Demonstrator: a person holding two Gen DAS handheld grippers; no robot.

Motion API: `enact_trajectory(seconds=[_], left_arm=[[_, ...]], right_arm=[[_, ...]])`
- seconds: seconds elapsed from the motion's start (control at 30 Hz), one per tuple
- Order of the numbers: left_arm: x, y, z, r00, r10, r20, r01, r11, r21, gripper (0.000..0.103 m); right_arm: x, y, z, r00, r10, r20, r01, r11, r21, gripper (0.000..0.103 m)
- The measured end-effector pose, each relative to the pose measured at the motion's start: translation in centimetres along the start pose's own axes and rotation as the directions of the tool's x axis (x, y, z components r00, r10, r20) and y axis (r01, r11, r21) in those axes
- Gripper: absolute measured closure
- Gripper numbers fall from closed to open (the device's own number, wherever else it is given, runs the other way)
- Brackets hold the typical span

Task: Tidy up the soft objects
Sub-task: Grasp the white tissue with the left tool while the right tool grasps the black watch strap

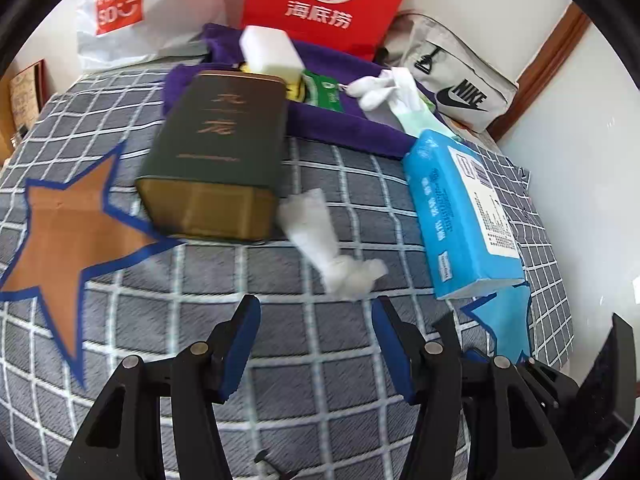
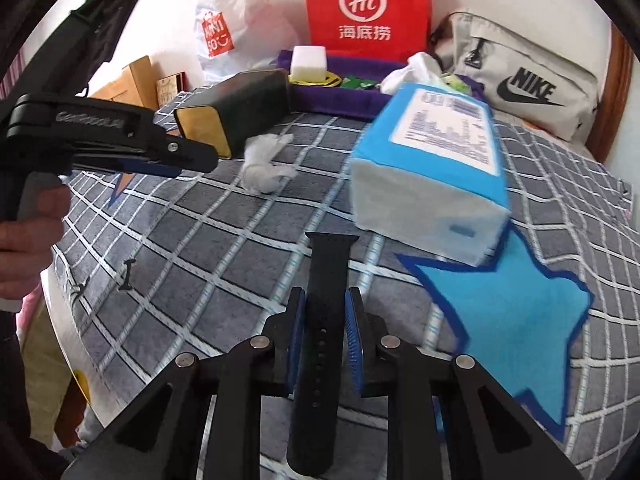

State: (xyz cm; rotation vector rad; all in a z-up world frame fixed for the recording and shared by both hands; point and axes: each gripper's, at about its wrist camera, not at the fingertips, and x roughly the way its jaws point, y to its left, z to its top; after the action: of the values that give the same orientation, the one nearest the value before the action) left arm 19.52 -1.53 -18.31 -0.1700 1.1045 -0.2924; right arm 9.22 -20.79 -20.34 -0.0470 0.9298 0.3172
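Your right gripper point(image 2: 325, 316) is clenched on a black silicone watch strap point(image 2: 326, 276). The blue pads press both edges of the strap, and its free end projects forward over the checked bedspread point(image 2: 192, 264). Your left gripper point(image 1: 316, 316) stands released, with nothing between its jaws, and hovers just short of a crumpled white tissue point(image 1: 320, 236).

**Step in hand.** You are carrying the strap while the left gripper lines up on the tissue — judged a two-handed collection pass toward the purple cloth tray point(image 2: 340, 98) at the far side of the bed.

**Locations.**
- The tissue lies on the bedspread between the dark green tin point(image 1: 216, 152) on the left and the blue tissue pack point(image 1: 460, 208) on the right, touching neither clearly.
- The tray already holds a white sponge block point(image 1: 270, 50), a green packet point(image 1: 324, 90) and more white tissue point(image 1: 380, 88).
- The tissue pack lies near the strap tip, just to its right.

**Next move.**
1. Lower the left gripper until the pads straddle the bulk of the tissue, then close — the wad is light and likely to compress or slip.
2. Carry the strap to the far side, passing left of the tissue pack.
3. Release over a bare part of the tray.
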Motion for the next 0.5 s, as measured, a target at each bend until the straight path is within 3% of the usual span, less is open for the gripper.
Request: enact_trajectory(seconds=[0.33,0.47,0.5], left_arm=[[4.1,-3.6,1.0,0.997,0.071,-0.013,-0.07,0.994,0.087,0.047],[4.7,-4.6,1.1,0.99,0.143,0.012,-0.144,0.98,0.14,0.048],[4.7,-4.7,1.1,0.988,0.153,0.019,-0.154,0.977,0.145,0.053]], right_arm=[[-0.6,-2.9,-0.8,1.0,0.004,-0.003,-0.004,0.999,0.036,0.082],[-0.2,-3.8,-1.1,0.999,0.045,0.017,-0.047,0.995,0.088,0.081],[-0.2,-3.9,-1.2,0.999,0.048,0.023,-0.05,0.995,0.09,0.081]])
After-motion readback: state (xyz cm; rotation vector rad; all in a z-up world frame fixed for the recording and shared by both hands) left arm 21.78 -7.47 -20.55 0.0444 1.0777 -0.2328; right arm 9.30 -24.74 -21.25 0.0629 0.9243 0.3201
